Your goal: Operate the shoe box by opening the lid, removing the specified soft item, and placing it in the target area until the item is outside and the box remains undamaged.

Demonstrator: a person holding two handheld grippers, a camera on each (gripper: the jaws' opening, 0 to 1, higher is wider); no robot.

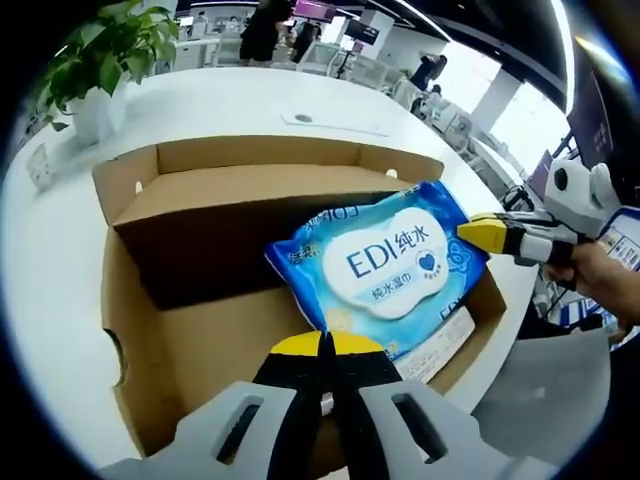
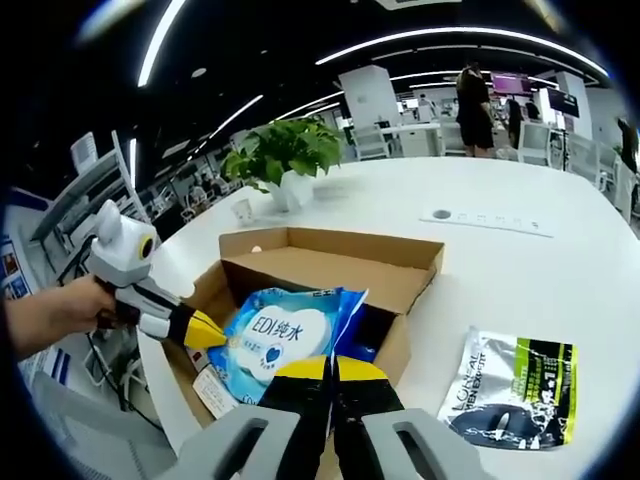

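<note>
My left hand-held gripper (image 1: pixel 326 345) has its jaws pressed together on the near edge of the wipes pack (image 1: pixel 385 268). My right hand-held gripper (image 1: pixel 478 233) comes at the pack's far corner, tips together and touching it; a firm pinch there, as far as I can judge. The pack sits tilted, raised over the open box (image 1: pixel 160 300), partly above its rim.

Box flaps stand open, cardboard looks sound: lid step done. Removal under way, not finished. Left to do: carry the pack clear of the box and set it on the counter (image 2: pixel 520 270). A second packet (image 2: pixel 515 392) lies on the counter beside the box; plant (image 2: pixel 280 155) beyond the box.
</note>
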